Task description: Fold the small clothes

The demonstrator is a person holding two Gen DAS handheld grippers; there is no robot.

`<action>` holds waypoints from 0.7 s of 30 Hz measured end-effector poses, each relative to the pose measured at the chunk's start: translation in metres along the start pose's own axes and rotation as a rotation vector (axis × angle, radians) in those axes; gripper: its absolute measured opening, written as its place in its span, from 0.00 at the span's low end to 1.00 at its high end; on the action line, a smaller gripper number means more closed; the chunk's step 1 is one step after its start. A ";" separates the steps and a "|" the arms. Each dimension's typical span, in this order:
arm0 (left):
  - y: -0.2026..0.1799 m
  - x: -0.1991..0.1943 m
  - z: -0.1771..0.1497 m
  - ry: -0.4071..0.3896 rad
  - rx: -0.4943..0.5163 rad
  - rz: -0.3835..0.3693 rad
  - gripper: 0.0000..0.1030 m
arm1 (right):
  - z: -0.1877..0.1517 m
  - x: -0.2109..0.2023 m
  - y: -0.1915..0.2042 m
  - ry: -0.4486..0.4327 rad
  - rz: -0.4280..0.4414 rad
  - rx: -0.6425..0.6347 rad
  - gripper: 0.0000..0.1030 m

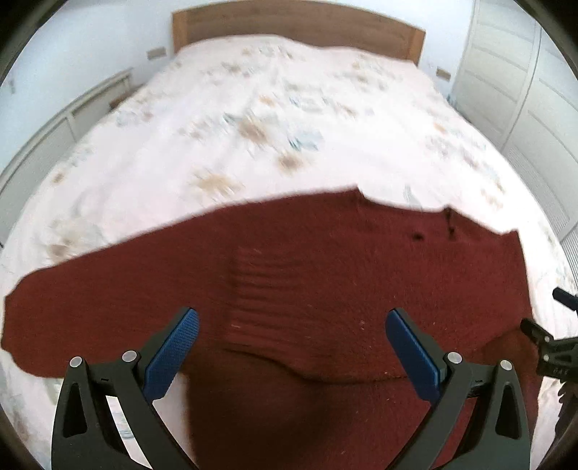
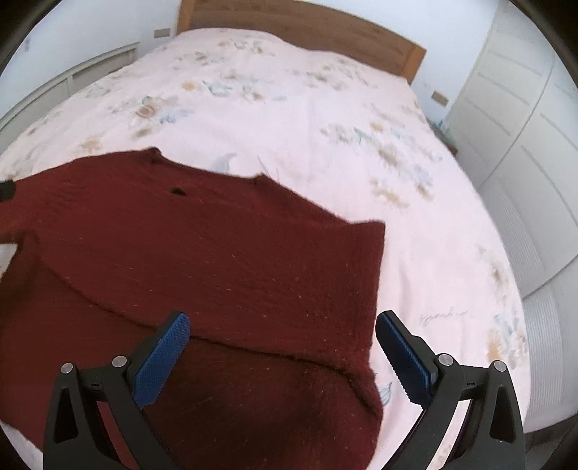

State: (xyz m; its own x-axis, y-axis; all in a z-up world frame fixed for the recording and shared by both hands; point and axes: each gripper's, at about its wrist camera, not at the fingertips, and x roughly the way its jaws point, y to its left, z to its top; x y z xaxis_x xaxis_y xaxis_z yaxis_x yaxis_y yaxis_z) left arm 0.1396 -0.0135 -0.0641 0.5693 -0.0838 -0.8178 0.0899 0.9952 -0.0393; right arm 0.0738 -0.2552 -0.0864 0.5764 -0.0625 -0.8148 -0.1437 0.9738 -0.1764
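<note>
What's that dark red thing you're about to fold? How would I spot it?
Find the big bed with the wooden headboard. The sweater lies spread at its near end; it is the only dark red, fuzzy thing on the pale flowered cover.

Both wrist views close above bed [image 1: 253, 108], facing headboard [image 2: 300, 29]

We see lots of open bed [image 1: 289, 108] past the red sweater [image 1: 289, 282], all flat with nothing on it. The headboard [image 1: 296, 25] blocks the far end. A wardrobe [image 2: 523, 152] stands close on the right, and a low white rail [image 1: 54, 123] runs along the left.
</note>
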 end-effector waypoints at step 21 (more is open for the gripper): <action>0.240 -0.093 -0.088 0.033 -0.472 0.303 0.99 | -0.025 -0.042 0.028 0.026 0.034 0.015 0.99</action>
State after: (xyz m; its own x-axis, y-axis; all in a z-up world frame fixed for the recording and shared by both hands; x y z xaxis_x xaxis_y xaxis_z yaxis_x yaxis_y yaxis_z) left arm 0.0363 0.2381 -0.0482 0.4860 0.2040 -0.8498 -0.4534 0.8901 -0.0457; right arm 0.0259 -0.2309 -0.0706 0.5503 -0.0344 -0.8343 -0.1510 0.9786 -0.1399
